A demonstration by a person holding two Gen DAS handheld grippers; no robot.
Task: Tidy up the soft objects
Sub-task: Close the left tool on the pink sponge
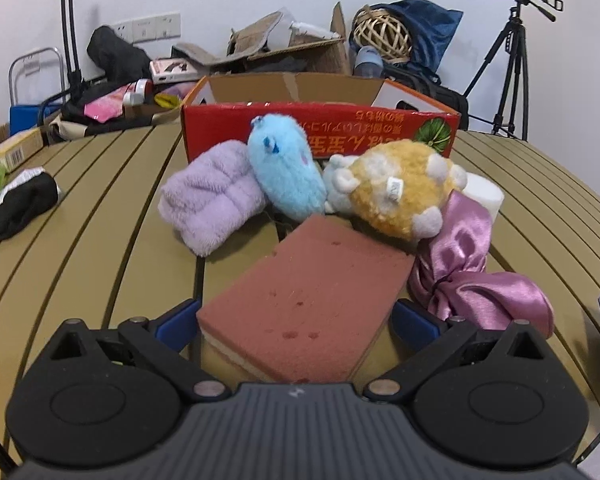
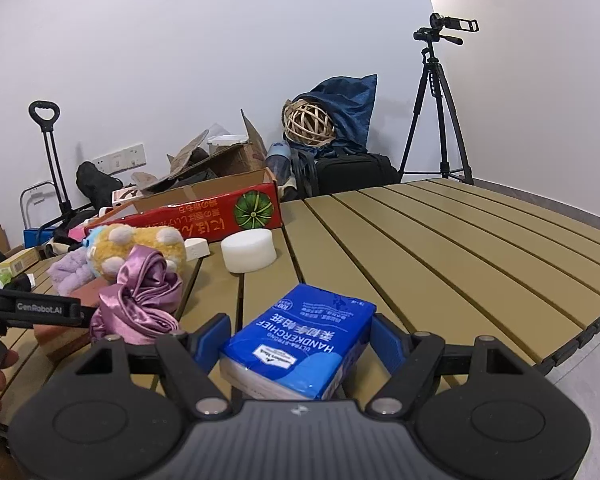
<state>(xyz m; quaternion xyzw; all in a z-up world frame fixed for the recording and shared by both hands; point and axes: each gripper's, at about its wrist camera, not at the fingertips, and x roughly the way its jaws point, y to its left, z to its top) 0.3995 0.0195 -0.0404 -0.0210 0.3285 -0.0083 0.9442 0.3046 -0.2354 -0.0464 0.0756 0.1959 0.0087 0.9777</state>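
The left gripper [image 1: 296, 316] pinches a reddish-brown rectangular foam sponge [image 1: 308, 300]; the right gripper [image 2: 300, 344], angled slightly downward, clamps a blue plastic handkerchief-tissue pack [image 2: 300, 340].

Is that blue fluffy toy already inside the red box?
No, the blue fluffy toy lies on the table in front of the red box, leaning against its outer wall.

The slatted table [image 1: 112, 216] is viewed low and close by 2 wrist cameras angled forward-down — the red box [image 1: 320, 130] [image 2: 204, 216] and tripod [image 1: 510, 64] [image 2: 436, 112] are shared.
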